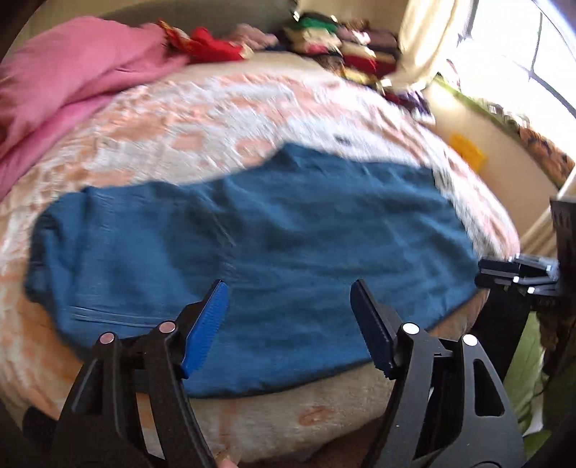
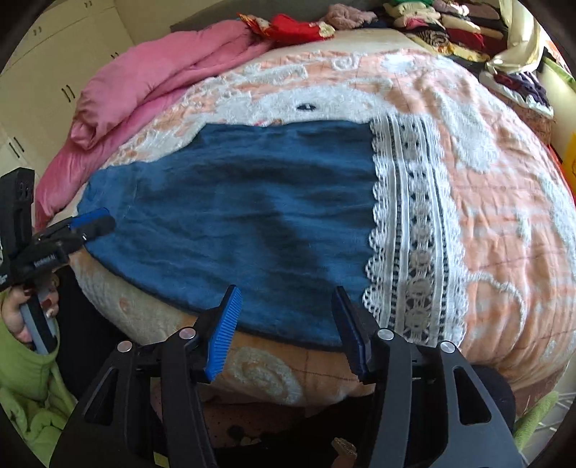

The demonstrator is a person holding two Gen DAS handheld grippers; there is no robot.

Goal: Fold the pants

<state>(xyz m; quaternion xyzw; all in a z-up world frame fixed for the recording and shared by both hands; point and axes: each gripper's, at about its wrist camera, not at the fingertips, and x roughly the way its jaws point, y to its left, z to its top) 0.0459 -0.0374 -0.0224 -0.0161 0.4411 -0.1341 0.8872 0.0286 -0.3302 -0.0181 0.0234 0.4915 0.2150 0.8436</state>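
Blue pants (image 1: 252,252) lie flat across the near part of a bed, waist end to the left, with white lace cuffs (image 2: 410,230) at the right end. They also show in the right wrist view (image 2: 244,216). My left gripper (image 1: 289,306) is open and empty, hovering over the pants' near edge at the left part. It also shows in the right wrist view (image 2: 91,223) at the pants' left end. My right gripper (image 2: 286,316) is open and empty above the near edge close to the lace. Its black body shows at the right edge of the left wrist view (image 1: 518,277).
The bed carries a peach and white patterned blanket (image 2: 486,201). A pink quilt (image 2: 151,90) lies bunched at the far left. Piles of folded clothes (image 2: 446,28) sit at the far right. Cream cupboards (image 2: 54,64) stand at the left. A bright window (image 1: 522,46) is at the right.
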